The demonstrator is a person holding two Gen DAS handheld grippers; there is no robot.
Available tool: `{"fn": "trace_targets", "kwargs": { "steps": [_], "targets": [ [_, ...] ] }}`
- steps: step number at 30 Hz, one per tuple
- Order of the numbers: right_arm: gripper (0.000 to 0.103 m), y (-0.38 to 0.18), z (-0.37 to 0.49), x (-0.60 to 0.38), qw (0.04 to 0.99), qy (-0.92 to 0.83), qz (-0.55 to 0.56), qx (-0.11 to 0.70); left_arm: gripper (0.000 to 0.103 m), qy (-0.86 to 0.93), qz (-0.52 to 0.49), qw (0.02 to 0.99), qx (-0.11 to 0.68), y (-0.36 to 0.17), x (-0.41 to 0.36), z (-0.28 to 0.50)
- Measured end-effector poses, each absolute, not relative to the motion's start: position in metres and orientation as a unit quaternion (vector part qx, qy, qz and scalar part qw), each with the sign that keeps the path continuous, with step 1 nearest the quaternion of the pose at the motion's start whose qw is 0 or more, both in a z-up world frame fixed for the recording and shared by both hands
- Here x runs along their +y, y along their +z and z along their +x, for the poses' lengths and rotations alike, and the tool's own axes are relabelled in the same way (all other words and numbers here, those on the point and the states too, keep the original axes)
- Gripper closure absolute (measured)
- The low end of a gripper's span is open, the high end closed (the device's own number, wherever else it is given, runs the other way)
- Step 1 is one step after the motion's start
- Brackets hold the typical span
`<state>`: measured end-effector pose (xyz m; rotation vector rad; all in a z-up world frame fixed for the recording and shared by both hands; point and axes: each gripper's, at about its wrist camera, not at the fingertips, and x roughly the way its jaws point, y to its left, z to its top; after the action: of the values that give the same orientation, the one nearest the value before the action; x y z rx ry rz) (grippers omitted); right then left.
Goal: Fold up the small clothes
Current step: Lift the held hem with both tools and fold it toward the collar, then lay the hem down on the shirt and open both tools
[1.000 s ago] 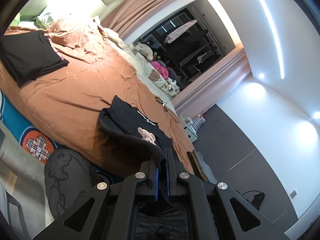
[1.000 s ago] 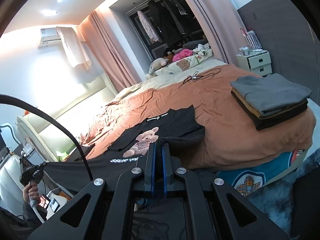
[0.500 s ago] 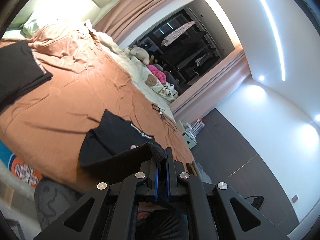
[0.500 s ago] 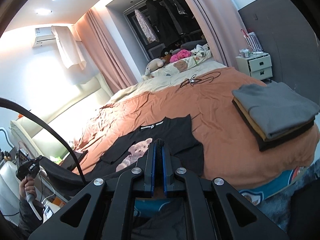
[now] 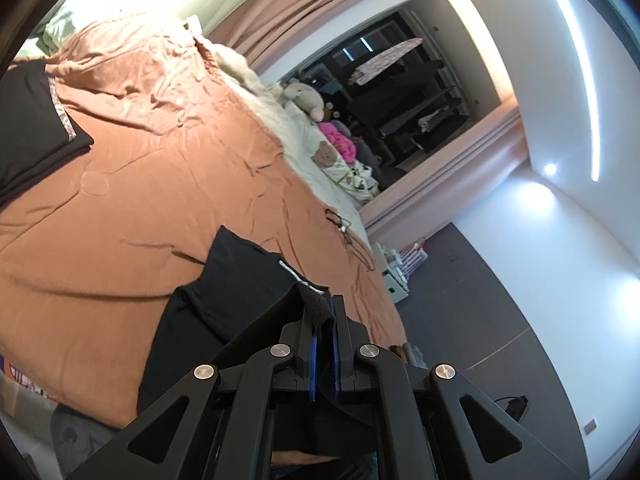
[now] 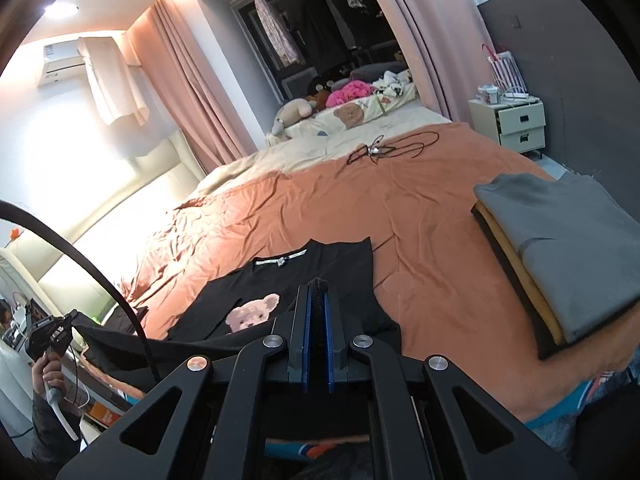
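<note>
Both hand-held grippers are carrying the bottom hem of a black tee (image 6: 320,276) forward over the orange bed (image 6: 420,216), toward the tee's collar. The left hand-held gripper (image 5: 323,316) is clenched on a bunched corner of that hem, with black cloth pinched between its blue pads, and the right hand-held gripper (image 6: 316,300) is clamped on the opposite corner in the same way. In the right wrist view the left tool is also showing at the far left in the person's hand (image 6: 48,364), with the hem stretched taut between the two tools. Compared with a second ago, the bed edge and rug are dropping out of the lower frame and the collar is sitting much nearer the fingertips; the bear print (image 6: 252,312) on the chest is now partly hidden behind the raised hem, where earlier it was lying fully open. That suggests the fold of the lower half over the upper half is well underway but not finished, since the hem is hanging above the cloth rather than resting on it. The tee's upper part is lying flat on the bed near its front edge, well apart from the folded stack (image 6: 560,256) at the right and the dark folded pile (image 5: 32,128) at the left.
</note>
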<state>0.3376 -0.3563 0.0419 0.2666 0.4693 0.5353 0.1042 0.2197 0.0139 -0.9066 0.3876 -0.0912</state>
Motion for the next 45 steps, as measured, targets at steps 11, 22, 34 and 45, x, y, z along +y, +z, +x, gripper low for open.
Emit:
{"fn": "trace_targets", "kwargs": {
  "steps": [11,22,34,45],
  "targets": [
    [0.101,0.057,0.412,-0.321,0.924,0.236,0.131,0.271,0.098,-0.025,-0.457,0.861,0.223,-0.017,0.246,0.184],
    [0.101,0.047,0.477,-0.291,0.917,0.21,0.123,0.317,0.098,0.0,-0.468,0.841,0.272,-0.06,0.265,0.247],
    [0.101,0.024,0.544,-0.271,0.902,0.187,0.12,0.371,0.098,0.03,-0.466,0.823,0.322,-0.103,0.279,0.306],
    [0.07,0.016,0.577,-0.266,0.887,0.126,0.146,0.419,0.081,0.096,-0.449,0.8,0.386,-0.144,0.286,0.332]
  ]
}}
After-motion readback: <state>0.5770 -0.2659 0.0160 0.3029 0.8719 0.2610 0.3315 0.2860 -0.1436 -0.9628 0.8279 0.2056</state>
